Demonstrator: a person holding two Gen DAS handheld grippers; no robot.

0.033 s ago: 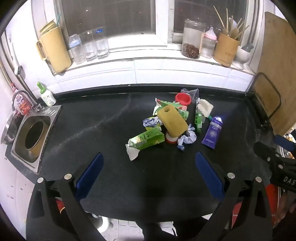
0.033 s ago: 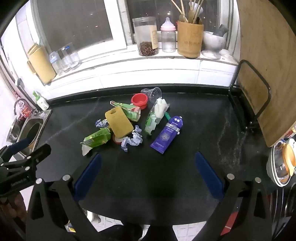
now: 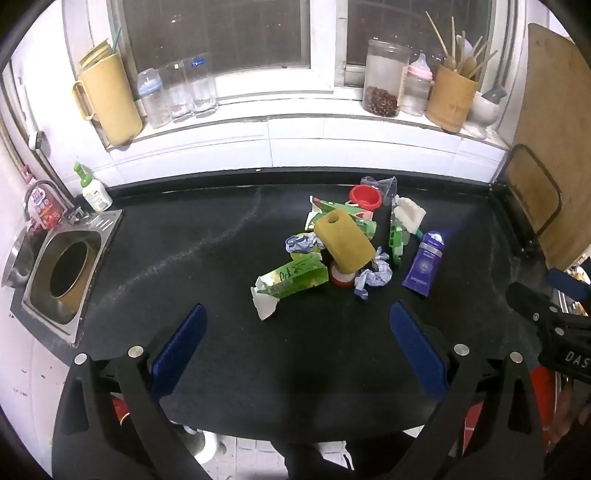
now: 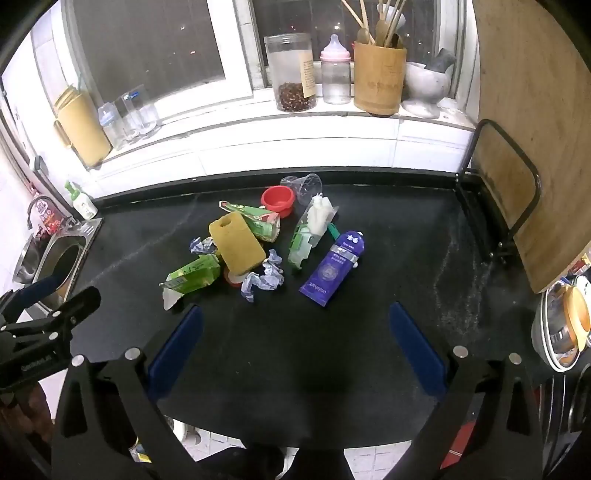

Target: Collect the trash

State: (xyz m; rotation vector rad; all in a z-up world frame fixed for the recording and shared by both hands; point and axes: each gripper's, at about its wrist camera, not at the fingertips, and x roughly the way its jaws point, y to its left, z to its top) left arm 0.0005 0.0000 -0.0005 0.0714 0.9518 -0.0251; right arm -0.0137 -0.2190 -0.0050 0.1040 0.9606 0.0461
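Left tool: we hold it wide open, nothing gripped.
Right tool: we hold it equally wide, nothing gripped.

I stand at a black counter whose far edge meets a white tiled sill under a window that shows only night outside, so the light comes from indoors and glares off the tiles. A steel sink is set into the counter's left end with a tap behind it, and a wooden board leans in a black rack at the right end. Pale floor tiles show below the near edge.
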